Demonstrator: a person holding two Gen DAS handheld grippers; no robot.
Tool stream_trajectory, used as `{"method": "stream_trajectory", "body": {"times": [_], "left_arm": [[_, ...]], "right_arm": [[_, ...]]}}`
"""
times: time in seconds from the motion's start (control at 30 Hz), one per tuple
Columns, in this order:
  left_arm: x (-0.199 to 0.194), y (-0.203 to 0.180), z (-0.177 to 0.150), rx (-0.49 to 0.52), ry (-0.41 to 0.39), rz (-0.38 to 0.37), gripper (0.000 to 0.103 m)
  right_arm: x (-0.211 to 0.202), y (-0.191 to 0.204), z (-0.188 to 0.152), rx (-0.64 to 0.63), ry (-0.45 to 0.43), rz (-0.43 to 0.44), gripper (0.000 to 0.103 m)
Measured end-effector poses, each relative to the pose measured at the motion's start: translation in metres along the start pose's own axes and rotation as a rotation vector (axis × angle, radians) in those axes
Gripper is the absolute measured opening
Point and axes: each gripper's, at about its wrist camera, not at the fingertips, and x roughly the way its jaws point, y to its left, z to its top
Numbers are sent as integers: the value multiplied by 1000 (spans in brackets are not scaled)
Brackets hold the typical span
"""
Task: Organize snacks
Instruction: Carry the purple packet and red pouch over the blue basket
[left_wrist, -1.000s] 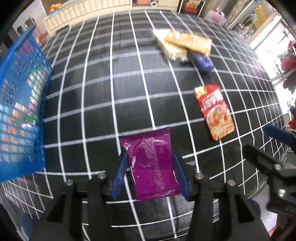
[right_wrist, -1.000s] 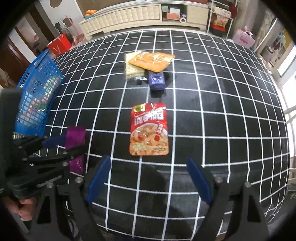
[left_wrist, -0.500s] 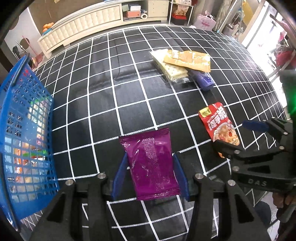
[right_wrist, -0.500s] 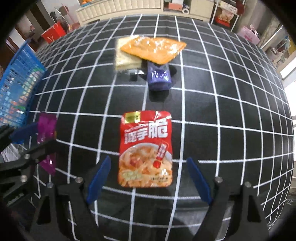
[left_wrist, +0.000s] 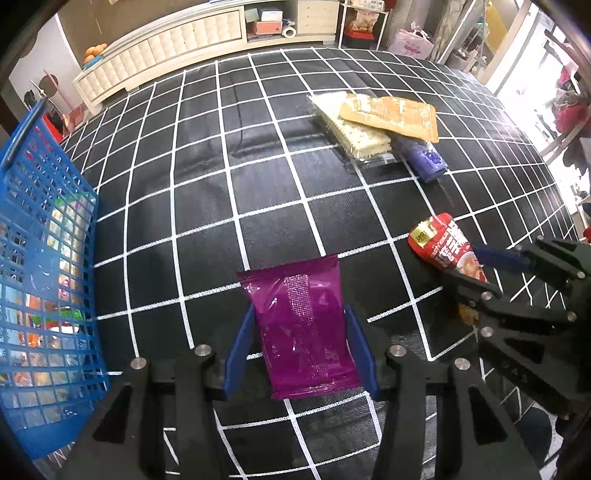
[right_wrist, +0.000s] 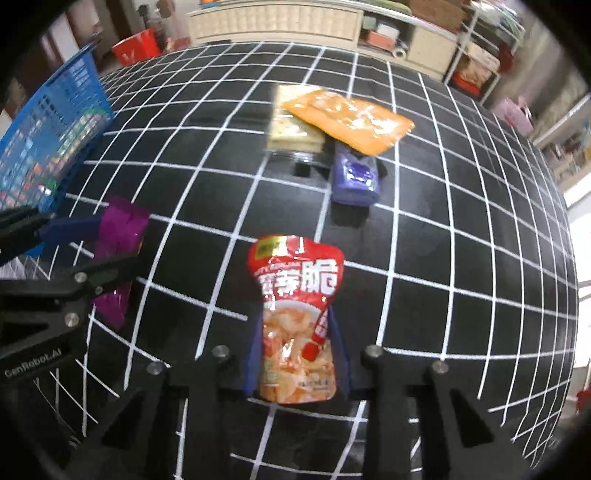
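**A:** What's nearest on my left claw (left_wrist: 301, 356)?

**B:** I see its blue fingers (left_wrist: 239, 349) pressed against both long edges of the purple snack packet (left_wrist: 303, 325), pinching it. The packet points toward 12 o'clock over the black checked table (left_wrist: 258, 192).

**A:** And my right claw (right_wrist: 295, 356)?

**B:** Pinching too. I've got it squeezed on the lower half of the red chip bag (right_wrist: 297, 325), whose top flares out above the fingers. In the left view that claw sits at 3 o'clock with the red bag poking out toward 10 o'clock.

**A:** The blue basket (left_wrist: 44, 280)?

**B:** At 9 o'clock of the left view, on the table edge, with colourful packets showing through its mesh. In the right view I find it at 10 o'clock.

**A:** Further out?

**B:** From the right view, toward 12 o'clock: a purple-blue packet (right_wrist: 355, 177), then a clear pack of crackers (right_wrist: 291, 127) with an orange packet (right_wrist: 351, 123) lying across it and over the purple-blue one's far end. Beyond the table at 12 o'clock stands a cream cabinet (left_wrist: 166, 55).
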Motion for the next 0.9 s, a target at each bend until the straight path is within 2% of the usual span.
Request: {"method": "stream_trajectory", "body": {"times": [0.2,0.3,0.5,0.7,0.9], "left_arm": [[-7,3,-7,9,-15,-14,47],[-23,-1,-13,17,-36,-13,47],[-71,3,-24,12,-115,-17,47],[-120,19,-38,-6,-206,-25,47],[-163,48,-52,-37,-264,-19,47]], "right_arm": [[-8,3,-10,46,-16,8,30],[-36,4,-15,58,-45,19,30],[-106,30,-15,21,-154,9,30],[-157,49,-8,9,-238,17,31],[-185,82,2,-13,-303,28,31]]}}
